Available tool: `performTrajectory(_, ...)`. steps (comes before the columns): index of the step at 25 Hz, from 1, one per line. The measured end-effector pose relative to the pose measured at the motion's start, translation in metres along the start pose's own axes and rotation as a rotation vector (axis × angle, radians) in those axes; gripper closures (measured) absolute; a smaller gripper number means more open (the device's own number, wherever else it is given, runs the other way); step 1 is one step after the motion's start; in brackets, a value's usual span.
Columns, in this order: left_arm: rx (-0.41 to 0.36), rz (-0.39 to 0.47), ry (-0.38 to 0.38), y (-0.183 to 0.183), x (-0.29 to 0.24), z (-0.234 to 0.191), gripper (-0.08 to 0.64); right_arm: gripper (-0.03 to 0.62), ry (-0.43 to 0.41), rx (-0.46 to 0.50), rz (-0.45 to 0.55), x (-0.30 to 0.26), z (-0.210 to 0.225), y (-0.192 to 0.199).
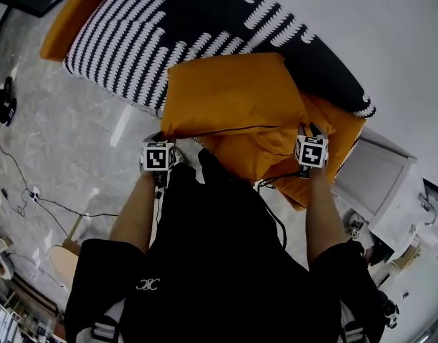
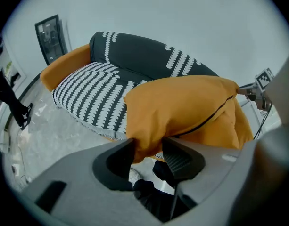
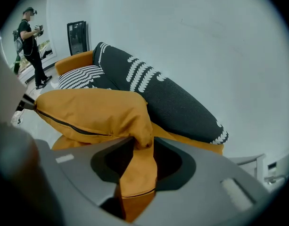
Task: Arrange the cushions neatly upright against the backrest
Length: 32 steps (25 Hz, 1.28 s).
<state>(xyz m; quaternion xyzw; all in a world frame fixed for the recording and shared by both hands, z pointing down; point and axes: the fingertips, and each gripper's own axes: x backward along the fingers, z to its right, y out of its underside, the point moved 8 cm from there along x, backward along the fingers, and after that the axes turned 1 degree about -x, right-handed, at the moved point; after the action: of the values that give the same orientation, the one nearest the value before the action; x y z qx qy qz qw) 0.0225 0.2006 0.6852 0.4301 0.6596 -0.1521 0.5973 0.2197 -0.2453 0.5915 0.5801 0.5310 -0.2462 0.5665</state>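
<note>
- Left gripper (image 2: 149,149): jaws clamped on the near left corner of the orange cushion (image 1: 233,95).
- Right gripper (image 3: 140,149): jaws pinched on the near right corner, a fold of fabric hanging down between them.
- Cushion: held over the right end of the sofa, long axis running left to right between the grippers, zip edge nearest.
- Backrest (image 1: 276,27): beyond the cushion's far edge; the right gripper appears nearer to it.
- Second cushion (image 1: 336,131): slumped beneath, at the right end.
- Seat (image 1: 126,34): bare to the left.
- Head view: shows both grips and the second cushion's slump.
- Right gripper view: alone shows a person (image 3: 28,41) standing far left.
</note>
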Motion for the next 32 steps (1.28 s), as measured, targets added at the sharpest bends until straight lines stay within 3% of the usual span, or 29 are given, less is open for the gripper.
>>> performTrajectory(5,0.024,0.016,0.023,-0.009,0.001,-0.001,0.439,0.529,-0.009,0.097,0.047,-0.007,-0.004,-0.010)
performTrajectory(8,0.024,0.057,0.019,-0.016,0.007,0.000,0.501,0.548,-0.036,0.047,0.065,-0.007,-0.003,-0.018)
performTrajectory(11,0.022,0.122,-0.030,-0.023,0.015,0.001,0.511,0.551,-0.079,-0.053,0.080,-0.003,0.000,-0.029)
performTrajectory(13,0.046,0.161,-0.063,-0.027,0.022,0.002,0.517,0.552,-0.088,-0.068,0.100,0.003,0.001,-0.038)
performTrajectory(23,0.072,0.315,-0.106,-0.077,0.073,-0.008,0.525,0.555,-0.116,-0.035,0.268,0.029,0.004,-0.092)
performTrajectory(32,0.230,0.455,-0.116,-0.070,0.131,-0.038,0.525,0.557,-0.157,0.018,0.412,0.071,-0.031,-0.140)
